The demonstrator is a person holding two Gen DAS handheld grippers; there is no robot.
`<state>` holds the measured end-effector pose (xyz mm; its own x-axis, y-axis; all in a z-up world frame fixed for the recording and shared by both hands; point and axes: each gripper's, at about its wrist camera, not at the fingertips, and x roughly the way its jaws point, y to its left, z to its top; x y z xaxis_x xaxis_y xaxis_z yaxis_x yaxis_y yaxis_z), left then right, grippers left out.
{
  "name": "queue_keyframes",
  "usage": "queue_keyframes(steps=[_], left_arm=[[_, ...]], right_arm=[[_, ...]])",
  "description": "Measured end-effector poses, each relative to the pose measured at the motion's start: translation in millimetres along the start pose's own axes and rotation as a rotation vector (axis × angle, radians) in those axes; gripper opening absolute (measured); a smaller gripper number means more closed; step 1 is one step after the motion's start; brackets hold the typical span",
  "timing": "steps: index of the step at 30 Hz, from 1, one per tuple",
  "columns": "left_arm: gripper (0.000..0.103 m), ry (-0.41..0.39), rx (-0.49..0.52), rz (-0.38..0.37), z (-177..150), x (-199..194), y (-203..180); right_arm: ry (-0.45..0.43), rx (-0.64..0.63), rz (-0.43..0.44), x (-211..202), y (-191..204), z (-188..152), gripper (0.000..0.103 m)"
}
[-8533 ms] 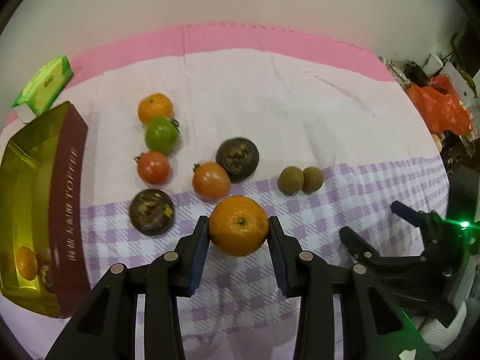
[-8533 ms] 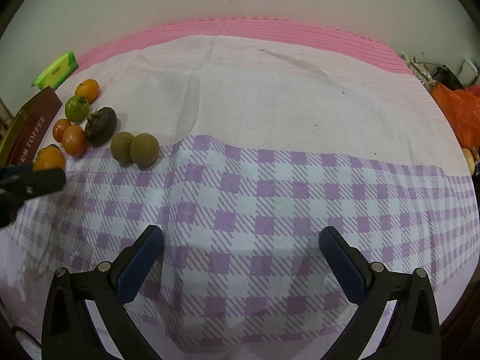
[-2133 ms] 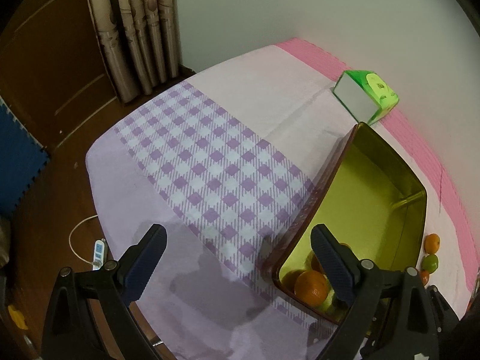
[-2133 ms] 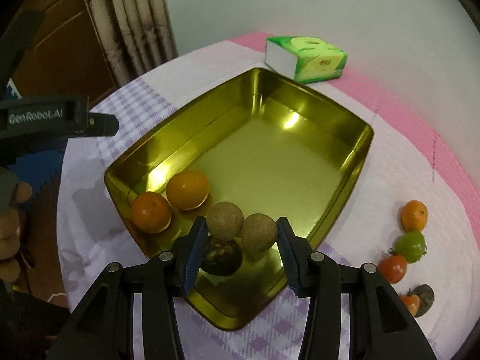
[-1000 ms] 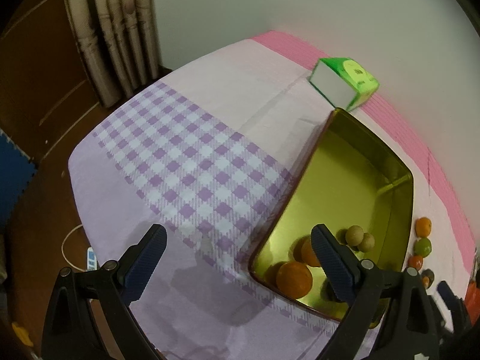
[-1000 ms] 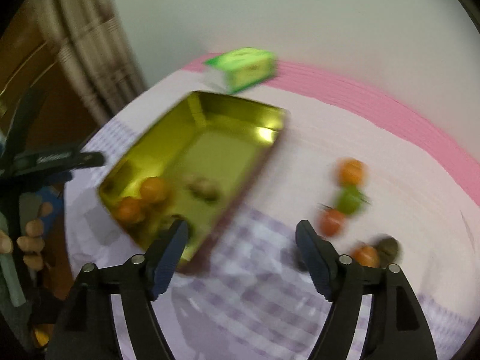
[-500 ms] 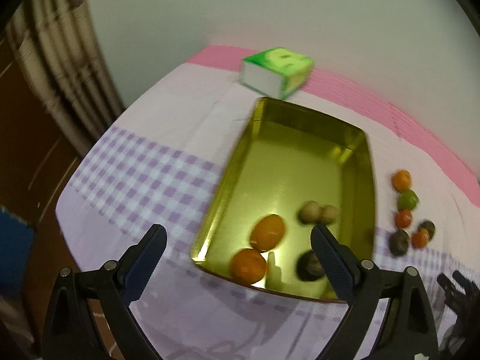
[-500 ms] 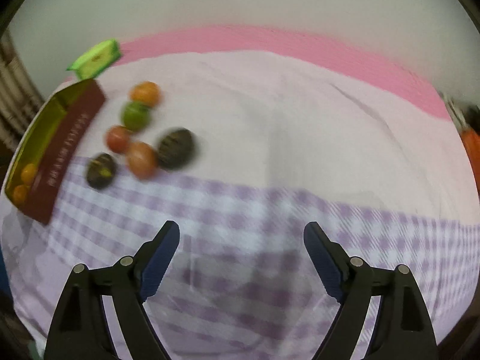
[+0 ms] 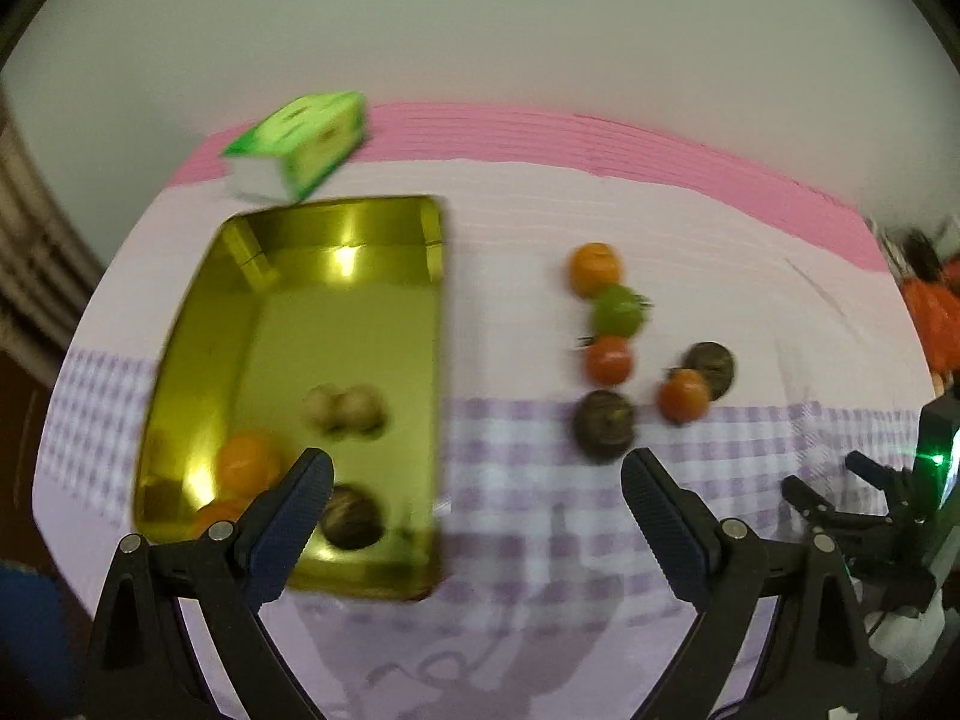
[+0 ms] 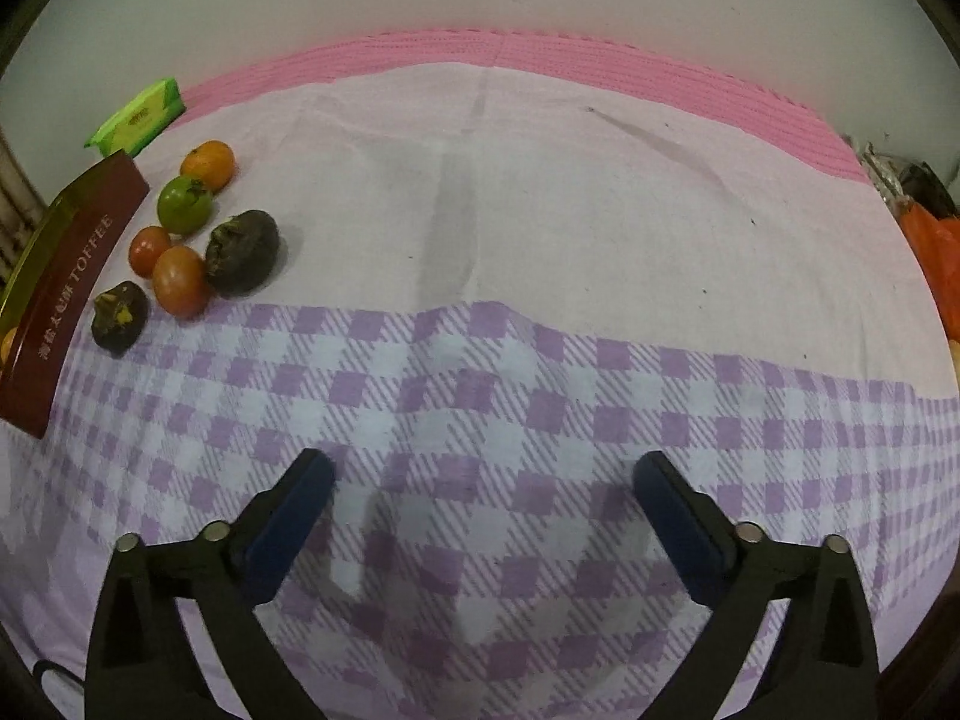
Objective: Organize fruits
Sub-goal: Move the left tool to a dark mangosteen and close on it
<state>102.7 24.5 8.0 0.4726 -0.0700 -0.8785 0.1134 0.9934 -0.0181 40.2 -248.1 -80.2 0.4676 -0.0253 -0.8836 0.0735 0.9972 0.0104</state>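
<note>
Left gripper (image 9: 474,492): jaws spread wide, nothing between them. Right gripper (image 10: 480,492): likewise spread and empty, over bare checked cloth (image 10: 540,396).

Location of the work: the gold tin (image 9: 288,252) lies ahead and left of the left gripper, its near corner under the left finger. Loose fruit sits ahead and right of that gripper, on the cloth beside the tin; from the right gripper the same cluster is far off to the upper left.

Count, loose on the cloth: one orange (image 10: 207,164), one green tomato (image 10: 183,204), two red tomatoes (image 10: 179,279) (image 10: 149,242), two dark wrinkled fruits (image 10: 242,252) (image 10: 119,317). Six in all.

Count, in the tin (blurred view): two small brown fruits touching (image 9: 343,409), at least one orange (image 9: 248,461) with a probable second partly hidden below it, one dark fruit (image 9: 350,515).

Handling judgement: all pieces appear light and round, so liable to roll. The tomatoes look smooth and soft-skinned; grip across the widest part with modest pressure. The dark fruits appear firmer and rougher, giving better purchase. The nearest dark fruit (image 9: 603,423) sits just ahead of the left gripper's right finger.
</note>
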Motion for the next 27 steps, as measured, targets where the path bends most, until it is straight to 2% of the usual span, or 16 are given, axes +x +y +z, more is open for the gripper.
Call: queue_keyframes(steps=[6, 11, 15, 27], left_arm=[[0.095, 0.049, 0.063, -0.048, 4, 28, -37], [0.095, 0.105, 0.060, -0.050, 4, 54, -47], [0.095, 0.112, 0.090, -0.041, 2, 66, -59], [0.068, 0.124, 0.069, -0.042, 7, 88, -55]], right_arm=[[-0.036, -0.002, 0.000, -2, -3, -3, 0.103], [-0.060, -0.003, -0.001, -4, -4, -9, 0.103], [-0.058, -0.003, -0.001, -4, -4, -8, 0.103], [-0.064, -0.002, -0.002, -6, -6, -13, 0.103]])
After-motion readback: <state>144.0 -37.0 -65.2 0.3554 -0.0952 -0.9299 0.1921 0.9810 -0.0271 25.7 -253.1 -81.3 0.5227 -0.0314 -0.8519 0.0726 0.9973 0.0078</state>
